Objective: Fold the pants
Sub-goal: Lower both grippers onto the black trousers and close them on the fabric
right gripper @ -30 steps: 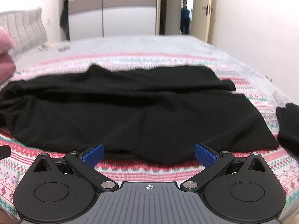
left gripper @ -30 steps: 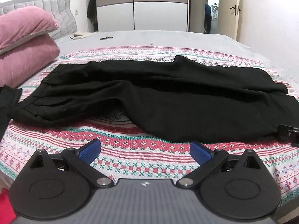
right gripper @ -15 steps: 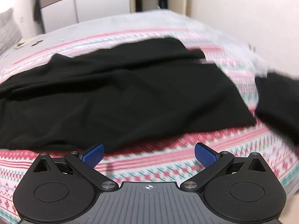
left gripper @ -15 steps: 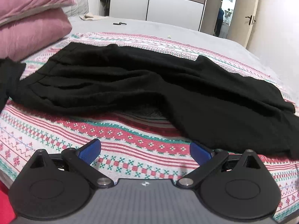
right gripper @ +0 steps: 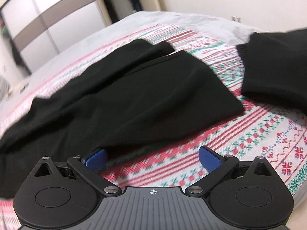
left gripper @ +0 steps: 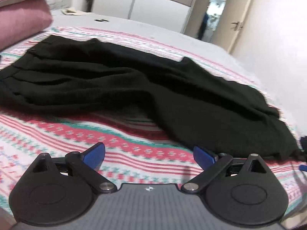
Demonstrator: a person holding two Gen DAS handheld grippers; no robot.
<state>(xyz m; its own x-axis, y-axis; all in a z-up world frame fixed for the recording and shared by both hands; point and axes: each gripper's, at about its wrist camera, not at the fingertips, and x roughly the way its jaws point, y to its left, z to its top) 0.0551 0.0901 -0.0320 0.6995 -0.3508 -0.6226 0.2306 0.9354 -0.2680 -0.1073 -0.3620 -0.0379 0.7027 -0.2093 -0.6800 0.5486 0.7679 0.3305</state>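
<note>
Already spread across the patterned blanket on a bed, black pants lie flat, the pleated waistband end towards the pink pillows and the leg hems towards the far side, where a second dark garment sits just beside them. Both the left gripper and the right gripper hover at the near edge of the cloth with jaws spread wide, holding nothing. Soft, thin and limp by the look of it, the fabric should be light but will likely sag and bunch, so a pinch at firm edges seems best: the waistband corner for the left, the hem corner for the right.
</note>
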